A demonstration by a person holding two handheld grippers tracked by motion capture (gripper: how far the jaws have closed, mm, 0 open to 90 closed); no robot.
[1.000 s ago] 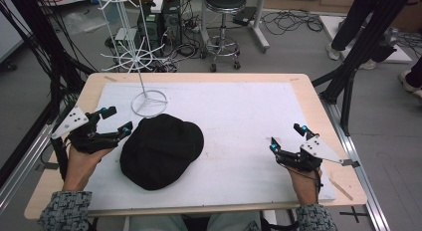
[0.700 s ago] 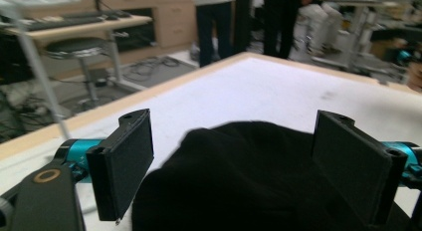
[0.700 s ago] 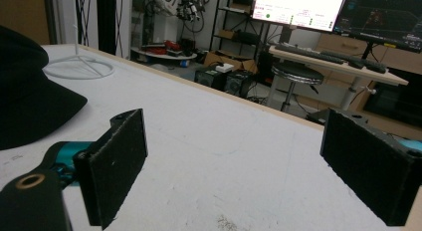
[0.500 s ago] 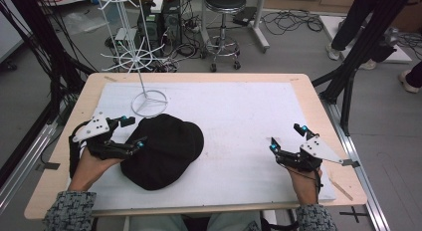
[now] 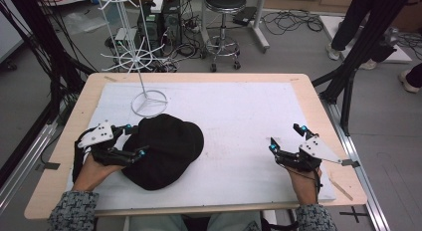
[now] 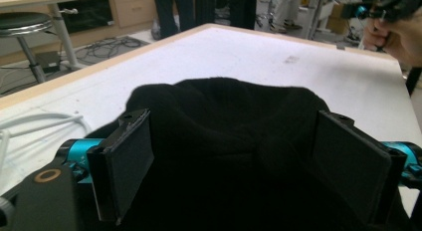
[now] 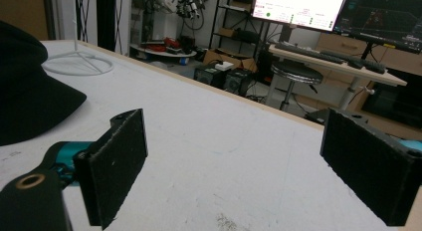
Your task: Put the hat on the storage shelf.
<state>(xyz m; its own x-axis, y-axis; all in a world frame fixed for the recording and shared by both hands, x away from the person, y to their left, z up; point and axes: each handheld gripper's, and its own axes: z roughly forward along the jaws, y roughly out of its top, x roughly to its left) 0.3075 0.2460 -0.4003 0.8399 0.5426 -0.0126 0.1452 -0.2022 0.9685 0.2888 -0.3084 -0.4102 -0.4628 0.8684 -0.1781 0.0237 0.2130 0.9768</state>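
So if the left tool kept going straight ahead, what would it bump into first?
The black cap. The left tool is open with the cap already between its two sides, so it would push into the cloth almost at once.

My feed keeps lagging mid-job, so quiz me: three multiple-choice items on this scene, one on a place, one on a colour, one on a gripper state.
1. Where does the white wire stand's ring base sit?
A. far-left part of the white mat
B. near-right corner
C. on the floor

2. What colour is the soft fabric cap?
A. red
B. black
C. white

3. How is the left gripper?
A. shut on nothing
B. open, jaws either side of the cap
C. lying on the stand

Key: 1 A, just beyond the cap; 2 B, black in both views; 3 B, its pads stand apart, fabric between them.
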